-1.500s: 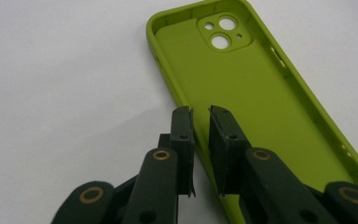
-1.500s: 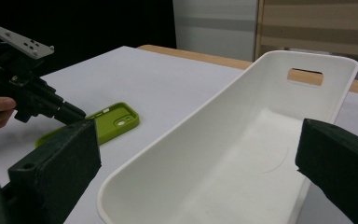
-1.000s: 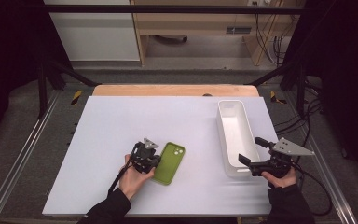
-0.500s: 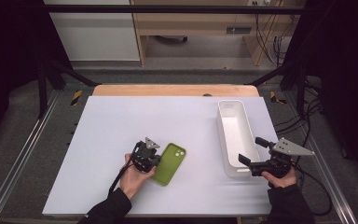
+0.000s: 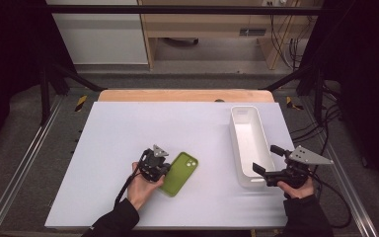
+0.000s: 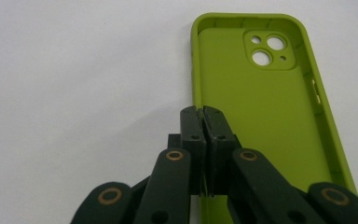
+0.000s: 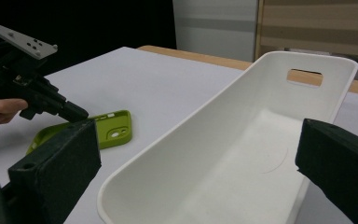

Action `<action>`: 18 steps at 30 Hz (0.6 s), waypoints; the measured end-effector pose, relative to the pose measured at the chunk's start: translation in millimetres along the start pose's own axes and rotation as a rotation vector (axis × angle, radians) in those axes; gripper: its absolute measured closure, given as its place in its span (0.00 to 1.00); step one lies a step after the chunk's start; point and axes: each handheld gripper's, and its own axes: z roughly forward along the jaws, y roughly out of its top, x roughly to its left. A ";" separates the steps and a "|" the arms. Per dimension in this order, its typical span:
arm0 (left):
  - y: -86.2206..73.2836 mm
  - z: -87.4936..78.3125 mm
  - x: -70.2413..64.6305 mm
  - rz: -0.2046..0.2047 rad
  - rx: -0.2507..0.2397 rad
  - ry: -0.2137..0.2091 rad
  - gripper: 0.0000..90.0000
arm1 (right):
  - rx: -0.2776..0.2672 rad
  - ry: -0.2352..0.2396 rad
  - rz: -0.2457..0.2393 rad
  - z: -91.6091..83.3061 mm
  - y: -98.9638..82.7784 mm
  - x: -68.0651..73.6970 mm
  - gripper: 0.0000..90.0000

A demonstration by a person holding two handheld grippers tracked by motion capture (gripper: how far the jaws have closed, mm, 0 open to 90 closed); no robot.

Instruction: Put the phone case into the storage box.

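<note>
The white desk [image 5: 128,133] carries a long white bin [image 5: 246,143], hollow and bare inside, at its right side. The right claw [image 5: 267,162] is spread across the bin's near end. Left of it lies a green phone case [image 5: 180,173], open side up; the left claw [image 6: 203,114] is pressed together on its side wall.

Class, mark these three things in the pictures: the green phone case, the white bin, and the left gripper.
green phone case [image 6: 265,121], left gripper view, on its flat inner back.
white bin [image 5: 246,114], high view, on its far rim.
left gripper [image 6: 203,120], left gripper view, where its two closed jaw tips meet.
</note>
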 end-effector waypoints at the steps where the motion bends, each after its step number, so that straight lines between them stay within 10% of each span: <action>1: 0.0 0.0 0.0 0.000 0.000 0.000 0.98 | 0.000 0.000 0.000 0.0 0.0 0.0 0.01; 18: 3.1 -22.8 3.5 0.027 -0.077 -0.018 0.98 | -0.002 0.005 -0.003 -0.4 0.7 -0.1 0.01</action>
